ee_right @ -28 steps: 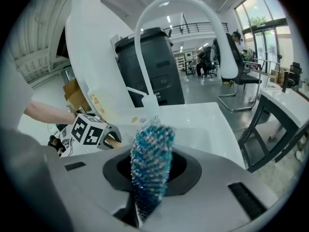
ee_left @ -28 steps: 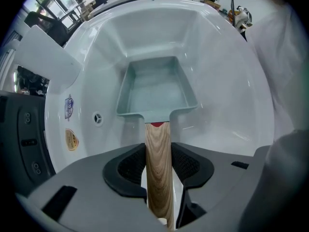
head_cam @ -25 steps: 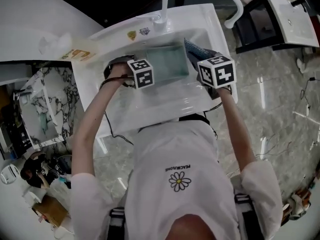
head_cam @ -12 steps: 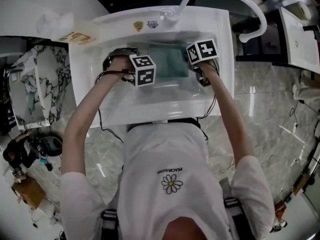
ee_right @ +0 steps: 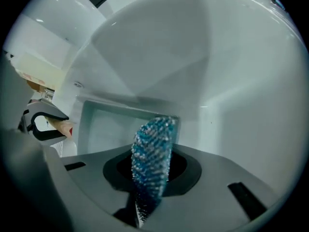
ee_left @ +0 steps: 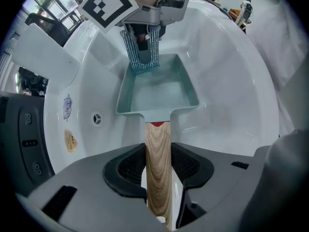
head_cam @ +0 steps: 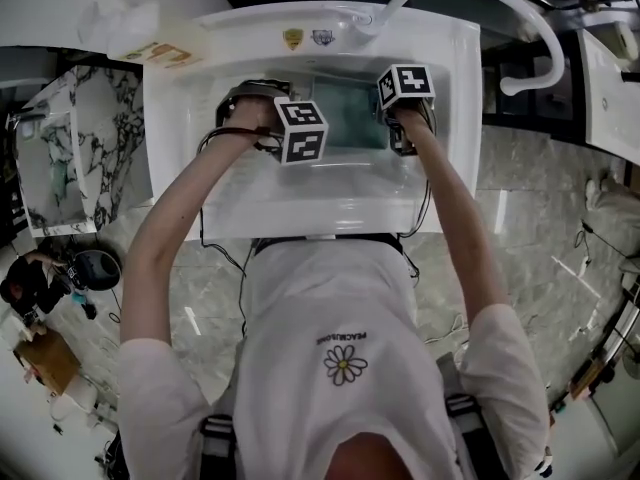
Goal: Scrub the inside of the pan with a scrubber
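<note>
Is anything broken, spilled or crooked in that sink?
Nothing stands out. The teal pan sits in the white sink, its wooden handle clamped in the left gripper. The right gripper holds the blue scrubber at the pan's far end. No spill or damage shows.

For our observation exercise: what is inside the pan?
The pan's floor looks bare. The scrubber, gripped by the right gripper, hangs at its far wall; whether it touches is unclear. The wall behind it is covered.

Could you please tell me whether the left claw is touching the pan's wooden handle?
Touching. In the left gripper view the left claw is shut on the wooden handle, its dark pads pressing both sides.
</note>
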The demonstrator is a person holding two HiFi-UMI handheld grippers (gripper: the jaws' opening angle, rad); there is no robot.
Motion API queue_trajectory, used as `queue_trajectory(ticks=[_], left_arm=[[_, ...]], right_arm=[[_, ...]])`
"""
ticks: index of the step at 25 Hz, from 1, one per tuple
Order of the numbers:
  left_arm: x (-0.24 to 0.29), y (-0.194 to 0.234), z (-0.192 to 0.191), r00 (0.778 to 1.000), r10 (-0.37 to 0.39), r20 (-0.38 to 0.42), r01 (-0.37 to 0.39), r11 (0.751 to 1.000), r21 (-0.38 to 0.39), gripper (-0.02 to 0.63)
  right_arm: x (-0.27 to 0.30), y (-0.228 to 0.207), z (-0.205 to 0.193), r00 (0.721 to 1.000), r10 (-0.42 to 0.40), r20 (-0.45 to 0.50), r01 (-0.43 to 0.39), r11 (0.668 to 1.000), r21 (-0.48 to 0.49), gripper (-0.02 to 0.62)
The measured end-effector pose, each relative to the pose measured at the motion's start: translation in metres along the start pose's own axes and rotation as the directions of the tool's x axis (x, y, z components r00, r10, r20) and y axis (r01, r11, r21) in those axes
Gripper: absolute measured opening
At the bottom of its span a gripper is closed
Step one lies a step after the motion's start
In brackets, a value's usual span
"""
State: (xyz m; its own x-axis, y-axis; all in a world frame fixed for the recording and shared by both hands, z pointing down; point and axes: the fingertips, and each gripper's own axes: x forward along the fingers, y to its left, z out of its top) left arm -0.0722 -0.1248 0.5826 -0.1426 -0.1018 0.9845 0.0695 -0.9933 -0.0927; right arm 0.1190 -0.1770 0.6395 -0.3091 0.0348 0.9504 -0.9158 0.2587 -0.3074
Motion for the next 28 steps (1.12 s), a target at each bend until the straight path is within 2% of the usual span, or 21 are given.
queue_trajectory(ticks=[6, 12, 20, 28], left_arm=[[0.0, 0.006, -0.003, 1.0, 0.015, -0.003, -0.015, 1.0, 0.004, 0.166], [0.0, 0.005, -0.003, 1.0, 0.015, 0.003, -0.015, 1.0, 0.0, 0.166], [0.0, 0.002, -0.003, 1.0, 0.016, 0.009, -0.015, 1.0, -0.01, 0.166], [0.001, 0.003, -0.003, 1.0, 0.024, 0.009, -0.024, 1.0, -0.008, 0.166]], right_arm=[[0.001, 0.003, 0.008, 1.0, 0.006, 0.013, -0.006, 1.0, 0.02, 0.055], [0.006, 0.016, 0.009, 0.998, 0.064, 0.019, -0.065, 0.995, 0.069, 0.055], [0.006, 0.034, 0.013, 0.994, 0.105, 0.036, -0.107, 0.992, 0.067, 0.055], [0.003, 0.086, 0.023, 0.97, 0.232, 0.071, -0.237, 0.969, 0.071, 0.055]])
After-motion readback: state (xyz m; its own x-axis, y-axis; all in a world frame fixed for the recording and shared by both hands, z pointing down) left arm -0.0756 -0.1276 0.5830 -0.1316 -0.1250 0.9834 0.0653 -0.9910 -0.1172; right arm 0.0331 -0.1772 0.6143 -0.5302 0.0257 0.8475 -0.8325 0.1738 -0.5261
